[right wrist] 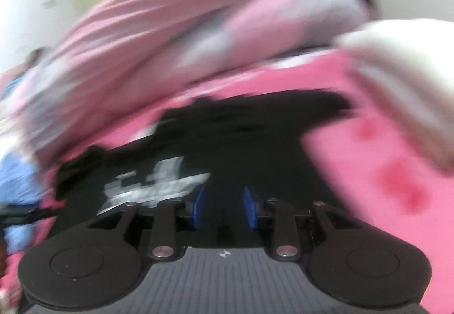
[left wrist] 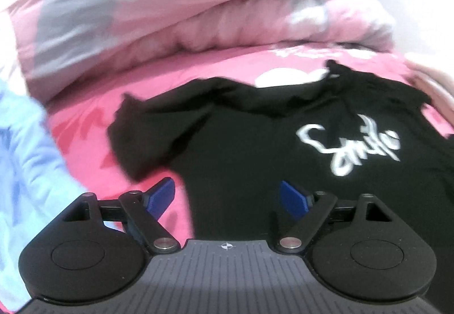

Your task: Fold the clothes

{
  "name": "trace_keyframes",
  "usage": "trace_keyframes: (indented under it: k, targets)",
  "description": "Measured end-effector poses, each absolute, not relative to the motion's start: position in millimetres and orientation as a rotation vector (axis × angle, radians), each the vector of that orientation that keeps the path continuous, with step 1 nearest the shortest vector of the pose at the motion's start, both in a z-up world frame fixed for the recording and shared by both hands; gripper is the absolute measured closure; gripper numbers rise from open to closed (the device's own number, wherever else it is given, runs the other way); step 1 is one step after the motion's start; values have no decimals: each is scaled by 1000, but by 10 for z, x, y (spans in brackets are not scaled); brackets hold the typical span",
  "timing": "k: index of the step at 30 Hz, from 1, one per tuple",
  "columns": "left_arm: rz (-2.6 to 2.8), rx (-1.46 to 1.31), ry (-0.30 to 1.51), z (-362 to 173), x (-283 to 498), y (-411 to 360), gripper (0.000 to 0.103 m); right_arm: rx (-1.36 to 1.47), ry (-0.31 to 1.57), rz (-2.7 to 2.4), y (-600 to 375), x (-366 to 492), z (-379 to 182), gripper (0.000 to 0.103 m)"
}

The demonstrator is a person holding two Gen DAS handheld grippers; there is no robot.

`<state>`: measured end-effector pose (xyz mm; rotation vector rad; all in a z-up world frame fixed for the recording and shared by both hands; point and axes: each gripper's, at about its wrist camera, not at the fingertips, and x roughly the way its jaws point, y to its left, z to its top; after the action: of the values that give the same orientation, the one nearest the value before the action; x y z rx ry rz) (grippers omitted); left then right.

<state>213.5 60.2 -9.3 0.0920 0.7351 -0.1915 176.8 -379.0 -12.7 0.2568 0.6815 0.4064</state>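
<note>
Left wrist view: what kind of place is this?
Most likely a bedroom, on a bed: a black T-shirt lies spread on a pink bedsheet, with a rolled pink-and-grey quilt piled behind it.

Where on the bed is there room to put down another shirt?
Bare pink sheet shows between the black T-shirt and the light blue cloth. In the right wrist view, more bare sheet lies between the shirt and the white bundle. It is crowded behind, where the rolled pink quilt piles up.
</note>
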Motion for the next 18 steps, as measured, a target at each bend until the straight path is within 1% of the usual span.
trace_keyframes:
  k: [4, 6, 7, 9, 10, 11, 13, 14, 16, 18]
  targets:
    - [-250, 147, 803, -270, 2158, 363, 19, 346, 803, 592, -3484, 1983, -295, 69]
    - [-233, 158, 830, -401, 2223, 364, 16, 373, 839, 527, -3599, 2131, -406, 69]
    - [-217, 141, 821, -425, 2255, 423, 10, 395, 833, 476, -3739, 2185, -433, 69]
    - [-166, 118, 802, -446, 2326, 561, 10, 435, 812, 363, -4028, 2293, -466, 69]
    - [-121, 117, 790, -427, 2369, 647, 11, 451, 806, 287, -4181, 2336, -469, 71]
    - [-76, 116, 779, -408, 2411, 734, 14, 497, 796, 231, -4395, 2361, -468, 71]
    - [-13, 139, 755, -338, 2461, 863, 14, 573, 782, 150, -4655, 2363, -435, 71]
    - [-8, 135, 739, -285, 2456, 910, 14, 588, 768, 116, -4706, 2347, -384, 69]
    - [-29, 107, 705, -168, 2408, 957, 13, 559, 734, 98, -4643, 2297, -268, 69]
    - [-74, 84, 690, -93, 2356, 904, 13, 511, 735, 200, -4383, 2287, -181, 68]
